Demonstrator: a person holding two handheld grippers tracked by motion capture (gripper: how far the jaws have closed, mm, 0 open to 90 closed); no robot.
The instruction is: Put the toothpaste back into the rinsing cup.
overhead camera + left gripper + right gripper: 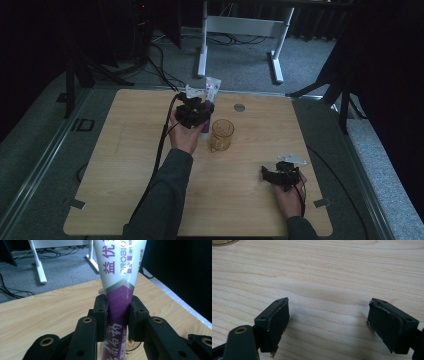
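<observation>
Now the left gripper (117, 315) clamps the tube (119, 277) just left of the cup (221, 134), near the table's (125, 165) far edge; the right gripper (328, 322) rests wide open on bare wood at the near right.

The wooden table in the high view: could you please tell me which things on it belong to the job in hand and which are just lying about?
In the job:
- white and purple plastic tube, clamped in the left gripper
- clear amber plastic cup, beside the tube

Lying about:
- small grey round disc set in the light wooden table
- right gripper, open and idle over bare wood
</observation>
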